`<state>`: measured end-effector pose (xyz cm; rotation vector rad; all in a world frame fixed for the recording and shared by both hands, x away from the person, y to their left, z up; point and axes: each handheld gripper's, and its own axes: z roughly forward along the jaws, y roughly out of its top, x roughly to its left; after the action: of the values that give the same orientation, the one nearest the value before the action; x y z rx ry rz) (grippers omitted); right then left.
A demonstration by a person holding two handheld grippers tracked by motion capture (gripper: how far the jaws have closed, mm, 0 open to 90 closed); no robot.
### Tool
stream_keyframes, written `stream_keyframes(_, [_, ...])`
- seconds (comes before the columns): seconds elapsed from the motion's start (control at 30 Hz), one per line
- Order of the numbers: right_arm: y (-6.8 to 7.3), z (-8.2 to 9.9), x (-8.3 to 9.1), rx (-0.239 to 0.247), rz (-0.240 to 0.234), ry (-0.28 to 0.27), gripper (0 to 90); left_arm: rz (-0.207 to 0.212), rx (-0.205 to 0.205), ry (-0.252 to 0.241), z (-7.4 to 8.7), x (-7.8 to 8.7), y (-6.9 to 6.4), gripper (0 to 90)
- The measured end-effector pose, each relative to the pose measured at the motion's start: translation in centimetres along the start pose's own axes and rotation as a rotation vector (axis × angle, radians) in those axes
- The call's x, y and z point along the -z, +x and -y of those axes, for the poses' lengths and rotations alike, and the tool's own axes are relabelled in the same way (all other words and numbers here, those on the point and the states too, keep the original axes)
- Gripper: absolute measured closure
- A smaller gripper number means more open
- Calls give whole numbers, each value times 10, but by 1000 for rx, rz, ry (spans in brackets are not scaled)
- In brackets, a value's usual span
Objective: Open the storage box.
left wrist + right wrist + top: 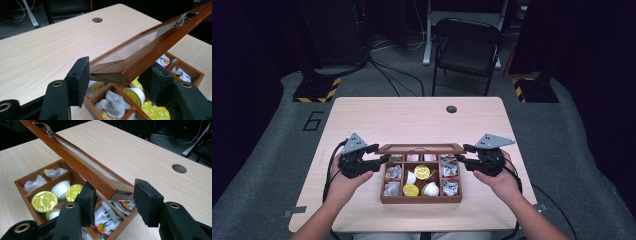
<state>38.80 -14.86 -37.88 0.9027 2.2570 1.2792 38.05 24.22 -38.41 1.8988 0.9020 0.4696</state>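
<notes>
Wooden glass-panelled brown lid [421, 148] of the compartmented brown wooden box [421, 198] is raised, tilted up over the box on the pale wood bench [412, 120]. Left claw [117, 80] pinches the lid's left corner, right claw [115, 193] pinches the right corner. Yellow capsules [422, 172] and sachets sit inside.

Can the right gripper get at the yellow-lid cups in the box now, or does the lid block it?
Probably not yet: the right gripper straddles a corner of the half-raised lid, which hangs over the yellow-lid cups.
</notes>
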Motion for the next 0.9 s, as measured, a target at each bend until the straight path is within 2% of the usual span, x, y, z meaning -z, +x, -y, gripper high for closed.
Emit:
stream_keyframes(0.2, [-9,-14,-6,8,4,-5,531,-3,3,-38,-9,-5,9,426])
stream_keyframes(0.33, [-13,-18,-11,7,6,-14,534,2,4,-45,-15,-11,12,428])
stream_keyframes(0.47, [-18,-22,-16,-23,8,-26,532,-4,3,-45,-22,-17,14,423])
stream_keyframes(0.67, [-26,-28,-23,-42,22,-41,530,-5,11,-64,-30,-25,21,420])
stream_keyframes(0.83, [-34,-30,-32,-63,6,-23,525,11,23,-64,-33,-32,27,415])
stream_keyframes(0.9, [-36,-31,-34,-67,10,-23,522,4,26,-68,-33,-35,29,413])
